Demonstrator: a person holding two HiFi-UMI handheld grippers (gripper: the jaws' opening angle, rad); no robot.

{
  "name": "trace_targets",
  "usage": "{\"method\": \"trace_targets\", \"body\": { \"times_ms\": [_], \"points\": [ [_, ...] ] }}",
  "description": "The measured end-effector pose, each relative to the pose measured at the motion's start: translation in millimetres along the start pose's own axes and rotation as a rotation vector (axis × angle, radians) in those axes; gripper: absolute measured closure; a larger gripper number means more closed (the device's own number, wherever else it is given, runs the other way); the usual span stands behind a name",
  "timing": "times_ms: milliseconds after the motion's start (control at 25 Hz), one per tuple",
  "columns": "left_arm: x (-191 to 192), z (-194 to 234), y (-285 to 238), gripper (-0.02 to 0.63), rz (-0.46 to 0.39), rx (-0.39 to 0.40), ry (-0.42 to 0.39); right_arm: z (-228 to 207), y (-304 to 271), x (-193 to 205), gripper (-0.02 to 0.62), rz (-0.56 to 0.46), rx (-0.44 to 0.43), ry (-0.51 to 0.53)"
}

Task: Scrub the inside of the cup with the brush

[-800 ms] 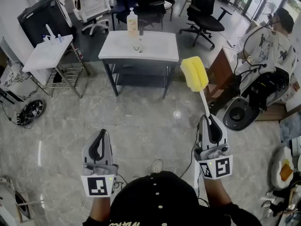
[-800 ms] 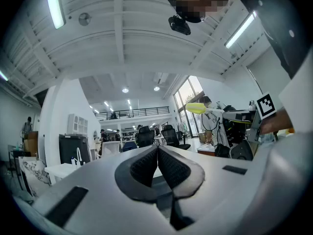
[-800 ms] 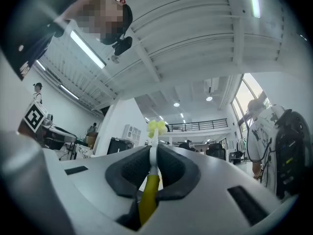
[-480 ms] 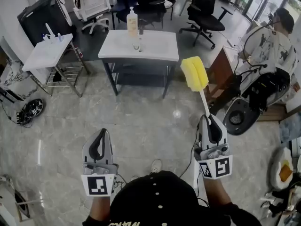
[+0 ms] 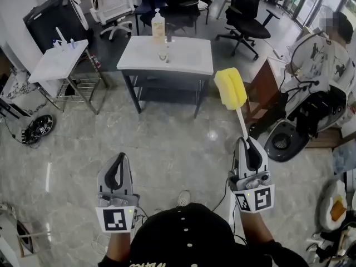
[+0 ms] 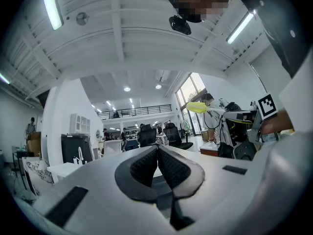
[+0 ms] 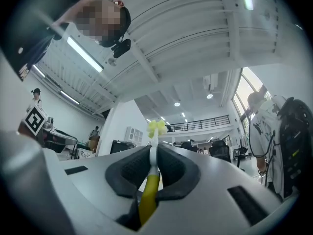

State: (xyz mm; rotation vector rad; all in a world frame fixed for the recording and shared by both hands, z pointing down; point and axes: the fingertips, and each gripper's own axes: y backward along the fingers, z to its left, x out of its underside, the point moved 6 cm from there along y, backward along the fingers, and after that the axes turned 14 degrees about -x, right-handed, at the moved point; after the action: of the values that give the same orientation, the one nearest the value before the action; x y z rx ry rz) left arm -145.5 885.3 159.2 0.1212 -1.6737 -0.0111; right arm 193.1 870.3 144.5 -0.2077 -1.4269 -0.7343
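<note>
Brush (image 5: 231, 88) sat clamped in the right claw (image 5: 247, 146). The pads were closed where its thin white stem met the yellow handle, with the yellow sponge head up and forward over the floor, well short of the white surface (image 5: 189, 60). Left claw (image 5: 119, 161) was fully closed, pad on pad, nothing between. Cup was probably the small clear vessel (image 5: 163, 54) just beside the soap bottle (image 5: 158, 26) on that surface, too small to confirm and well apart from both claws. Handling guess: the sponge head looked soft and light and should squash to fit the bore. The stem looked thin and likely to flex under side load, so push along its axis, not across. The grip at the handle end seemed right, though the long lever and smooth plastic could let it twist in the pads. If the cup is glass it would be slick, light and breakable, and would spin or tip once scrubbed. The left claw would need to open and pinch its wall at the rim.
</note>
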Motion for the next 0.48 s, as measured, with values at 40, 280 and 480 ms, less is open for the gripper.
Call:
{"method": "trace_targets", "body": {
  "times_ms": [40,280,480],
  "points": [
    [-0.1,-3.4,-2.1,0.58,0.001,-0.006,-0.002,-4.1,0.0,2.0,0.546,0.001,-0.006,-0.001],
    [0.0,-29.2,-13.6,0.58,0.011,-0.016,-0.023,-27.7,0.2,13.3,0.546,0.005,-0.034,-0.027],
    [-0.6,-50.0,-23.1,0.58,0.034,-0.027,-0.013,-49.4,1.8,22.8,0.546,0.008,-0.043,-0.048]
  ]
}}
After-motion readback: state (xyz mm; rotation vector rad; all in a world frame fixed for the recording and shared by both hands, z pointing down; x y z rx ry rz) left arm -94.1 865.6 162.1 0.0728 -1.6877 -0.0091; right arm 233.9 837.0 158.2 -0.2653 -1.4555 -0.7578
